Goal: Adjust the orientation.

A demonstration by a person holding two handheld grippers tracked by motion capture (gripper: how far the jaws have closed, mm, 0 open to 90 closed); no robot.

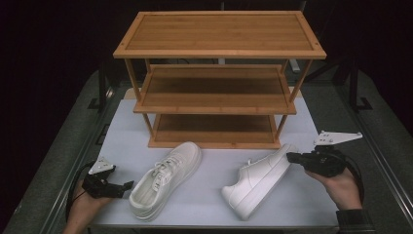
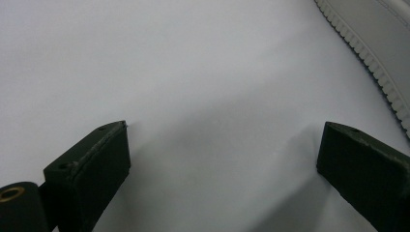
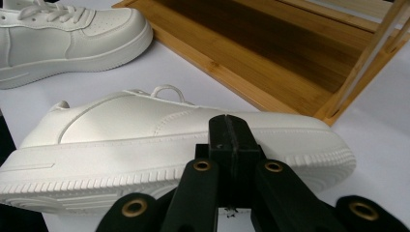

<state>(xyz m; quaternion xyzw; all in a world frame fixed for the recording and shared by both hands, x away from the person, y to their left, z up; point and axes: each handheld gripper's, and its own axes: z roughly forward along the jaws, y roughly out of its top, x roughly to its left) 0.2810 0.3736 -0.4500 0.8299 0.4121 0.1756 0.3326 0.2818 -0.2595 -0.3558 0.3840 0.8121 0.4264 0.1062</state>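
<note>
Two white sneakers lie on the white table (image 1: 209,200). The left sneaker (image 1: 165,178) points toward the shelf; its ribbed sole edge (image 2: 382,48) shows in the left gripper view. My left gripper (image 1: 127,185) rests beside its heel, jaws wide open (image 2: 225,145) over bare table. The right sneaker (image 1: 260,178) lies at an angle with its toe to the right. My right gripper (image 1: 291,157) sits at that toe, jaws shut together (image 3: 227,140) with nothing between them, right in front of the sneaker's side (image 3: 145,140). Whether they touch it is unclear.
A three-tier bamboo shelf rack (image 1: 219,34) stands at the back of the table, its bottom shelf (image 3: 270,53) just behind the shoes. The other sneaker (image 3: 67,34) shows farther off in the right gripper view. Dark floor surrounds the table.
</note>
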